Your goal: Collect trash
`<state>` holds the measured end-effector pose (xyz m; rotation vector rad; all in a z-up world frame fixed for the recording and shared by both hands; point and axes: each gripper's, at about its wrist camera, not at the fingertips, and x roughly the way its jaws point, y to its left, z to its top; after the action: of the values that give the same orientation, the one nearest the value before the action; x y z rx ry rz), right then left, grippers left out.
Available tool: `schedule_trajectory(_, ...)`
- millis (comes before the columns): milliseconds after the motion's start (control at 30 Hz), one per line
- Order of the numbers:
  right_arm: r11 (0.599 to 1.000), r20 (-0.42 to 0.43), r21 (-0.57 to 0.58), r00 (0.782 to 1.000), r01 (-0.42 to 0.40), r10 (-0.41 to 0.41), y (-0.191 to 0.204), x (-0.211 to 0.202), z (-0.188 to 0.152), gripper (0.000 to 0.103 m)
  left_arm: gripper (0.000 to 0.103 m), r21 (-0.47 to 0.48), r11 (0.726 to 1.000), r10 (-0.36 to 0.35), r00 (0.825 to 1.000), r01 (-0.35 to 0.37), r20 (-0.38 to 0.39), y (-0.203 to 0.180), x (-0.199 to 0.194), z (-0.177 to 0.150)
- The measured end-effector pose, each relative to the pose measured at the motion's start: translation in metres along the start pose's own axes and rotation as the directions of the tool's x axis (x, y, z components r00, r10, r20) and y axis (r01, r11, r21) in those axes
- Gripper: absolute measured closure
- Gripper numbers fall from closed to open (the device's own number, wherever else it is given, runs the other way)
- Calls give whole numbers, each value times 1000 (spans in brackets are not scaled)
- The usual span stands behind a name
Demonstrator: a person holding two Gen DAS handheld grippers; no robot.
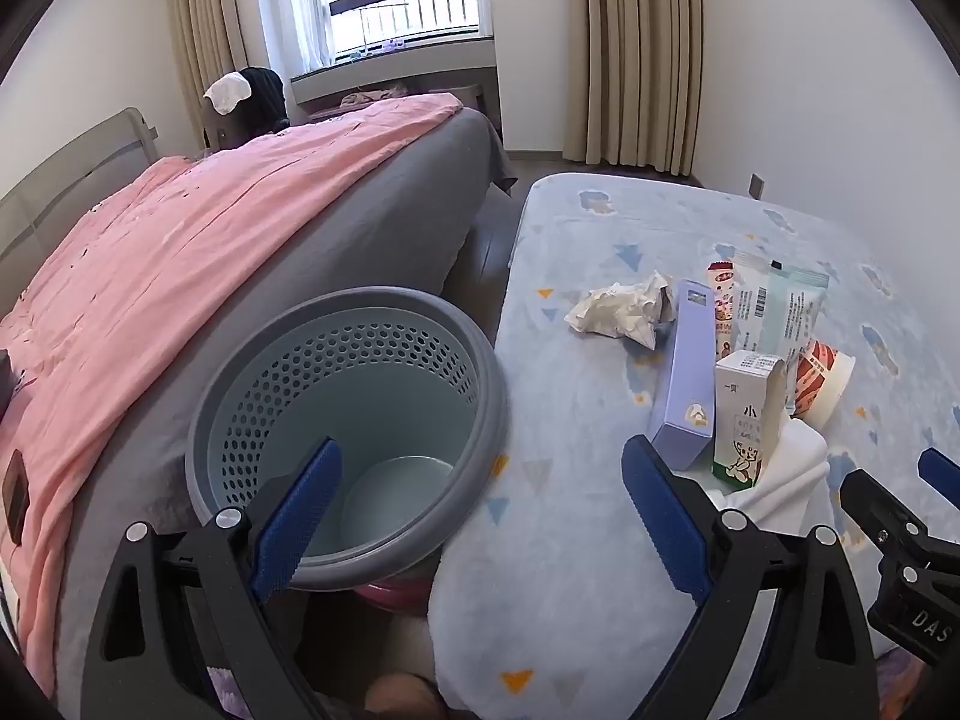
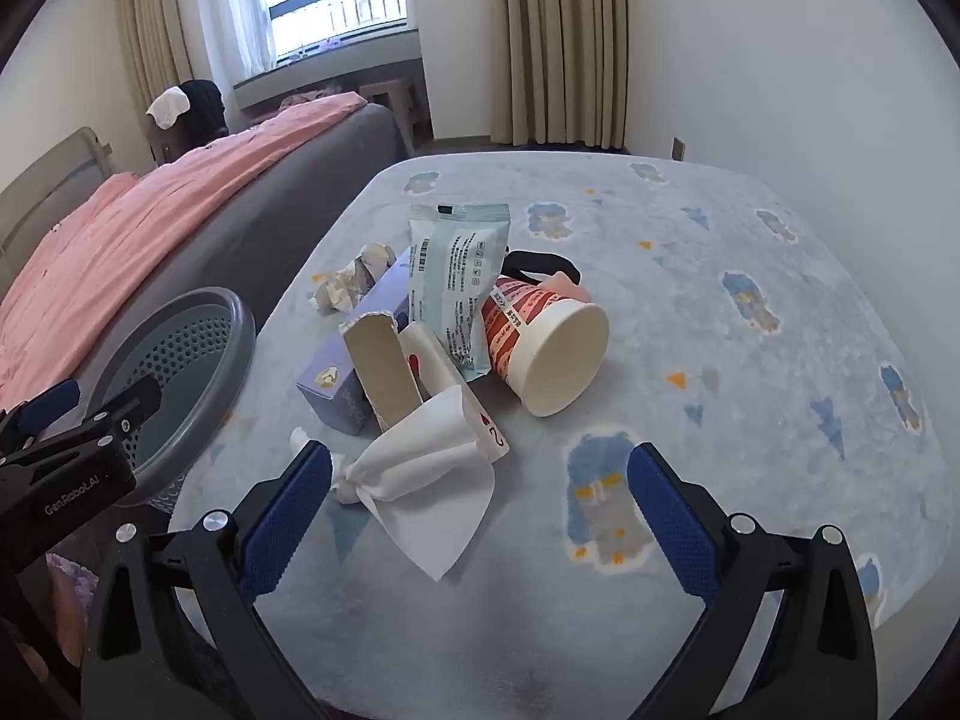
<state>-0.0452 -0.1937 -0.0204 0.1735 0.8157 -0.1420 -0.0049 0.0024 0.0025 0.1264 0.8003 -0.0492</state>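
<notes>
Grippers: two, both with blue-padded fingers. The left gripper [image 1: 480, 516] hangs with its jaws spread wide and nothing between them, one finger over the bin's mouth and the other over the blanket's edge. The right gripper [image 2: 480, 516] is likewise gaping and empty, low over the blanket just short of the white tissue.
Bin: one grey wastebasket [image 1: 270, 360] with a perforated wall, standing between the bed and the blanket-covered surface; its inside looks bare as far as I can see.
Trash pile: all of it sits together on the pale blue patterned blanket [image 2: 750, 276], to the right of the bin.
Tissues: two — one crumpled wad [image 2: 348, 285] at the pile's far left, one flat white tissue [image 2: 429, 486] nearest the right gripper, one end twisted.
Boxes: two — one long purple box [image 2: 336, 384] lying down, one small white carton [image 2: 384, 369] with its flap open, leaning against it.
Pouches: one pale green wrapper [image 2: 462, 282] propped up in the middle; a second printed packet [image 1: 723, 312] shows beside it from the left wrist view.
Cups: one paper cup [image 2: 552, 348], red-striped, tipped on its side with the mouth toward me.
Cards: one playing card [image 2: 495, 438], partly under the flat tissue.
Bed: one, with a pink cover [image 1: 180, 240], beyond the bin.
</notes>
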Motion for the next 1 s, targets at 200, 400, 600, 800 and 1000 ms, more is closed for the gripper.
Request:
schedule_trajectory(200, 1000, -2, 9, 1000, 0, 0, -1, 0, 0, 6, 13, -2, 1000, 4, 1000, -4, 2, 2, -2, -2)
schedule_trajectory(400, 1000, 1, 4, 1000, 0, 0, 0, 2, -1, 6, 13, -1, 1000, 13, 1000, -13, 4, 1, -1, -1)
schedule_trajectory(600, 1000, 3, 9, 1000, -4, 4, -2, 2, 0, 6, 13, 0, 1000, 12, 1000, -12, 8, 1, -1, -1)
schedule_trajectory(800, 1000, 4, 11, 1000, -6, 6, -2, 1, 1, 6, 13, 0, 1000, 13, 1000, -13, 9, 1, -1, -2)
schedule_trajectory(1000, 1000, 3, 9, 1000, -4, 4, -2, 1, 0, 6, 13, 1, 1000, 13, 1000, -13, 10, 1, -1, -2)
